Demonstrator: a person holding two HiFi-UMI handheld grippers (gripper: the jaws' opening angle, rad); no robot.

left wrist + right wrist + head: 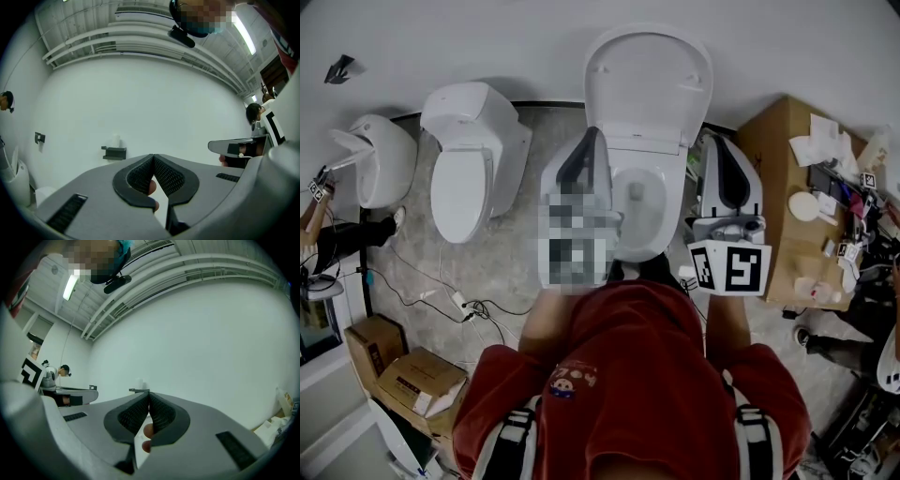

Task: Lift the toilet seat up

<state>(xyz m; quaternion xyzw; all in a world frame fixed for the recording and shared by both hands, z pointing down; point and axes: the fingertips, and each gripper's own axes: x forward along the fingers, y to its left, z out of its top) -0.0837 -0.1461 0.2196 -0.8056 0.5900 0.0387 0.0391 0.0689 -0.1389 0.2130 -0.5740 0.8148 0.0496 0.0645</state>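
Note:
In the head view a white toilet (661, 202) stands straight ahead. Its lid (648, 80) is raised against the wall, the bowl below lies uncovered, and I cannot tell the seat apart from the lid. My left gripper (594, 137) hovers over the bowl's left rim and my right gripper (713, 142) just off its right side. Both point roughly level at the wall. In the left gripper view the left gripper (153, 157) is shut with nothing between its pads. The right gripper (149, 394) is likewise shut and empty in its own view.
Two more white toilets (474, 159) (381, 156) stand to the left. Cables (441, 300) trail over the floor toward cardboard boxes (405, 377). A cluttered brown table (780, 141) stands at the right. A dark bracket (114, 152) hangs on the wall ahead.

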